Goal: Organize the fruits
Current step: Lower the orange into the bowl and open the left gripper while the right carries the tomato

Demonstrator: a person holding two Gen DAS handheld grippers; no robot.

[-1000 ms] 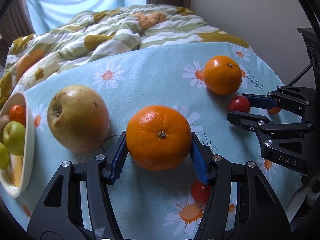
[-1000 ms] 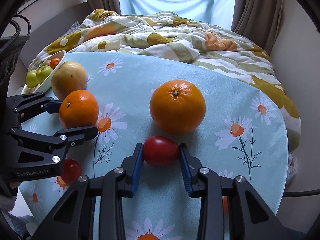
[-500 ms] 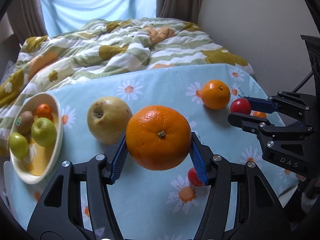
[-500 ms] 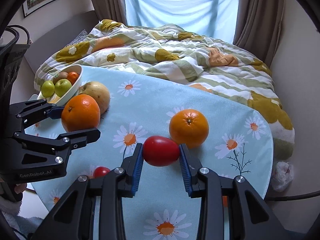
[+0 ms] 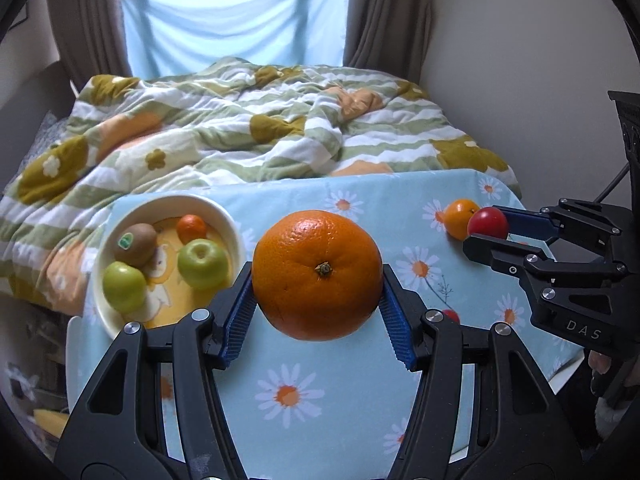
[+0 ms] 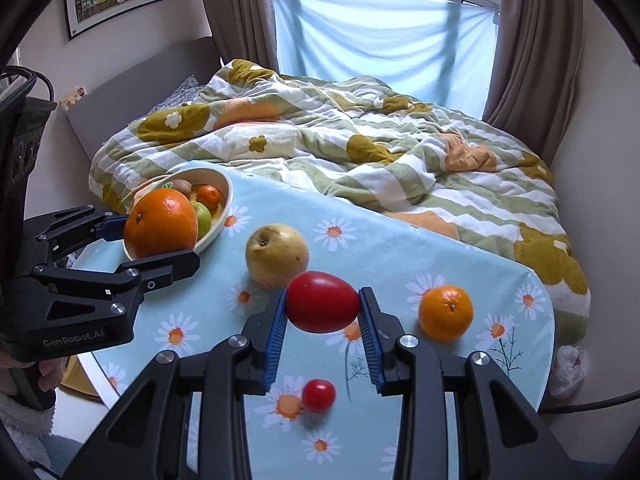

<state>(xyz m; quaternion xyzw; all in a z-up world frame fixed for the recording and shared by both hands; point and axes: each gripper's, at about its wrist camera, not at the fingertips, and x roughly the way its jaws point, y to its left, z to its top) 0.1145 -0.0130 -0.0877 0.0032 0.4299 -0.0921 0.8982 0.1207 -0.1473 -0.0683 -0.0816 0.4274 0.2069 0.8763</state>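
- Fingers of my left gripper (image 5: 318,306) pinch a big orange (image 5: 317,275), held above the table (image 5: 344,364) beside the white bowl (image 5: 236,226) of fruit.
- Fingers of my right gripper (image 6: 322,334) pinch a red tomato (image 6: 322,307) above the table.
- On the table lie a pear (image 6: 277,254), a small orange (image 6: 445,313) and a small tomato (image 6: 318,395).
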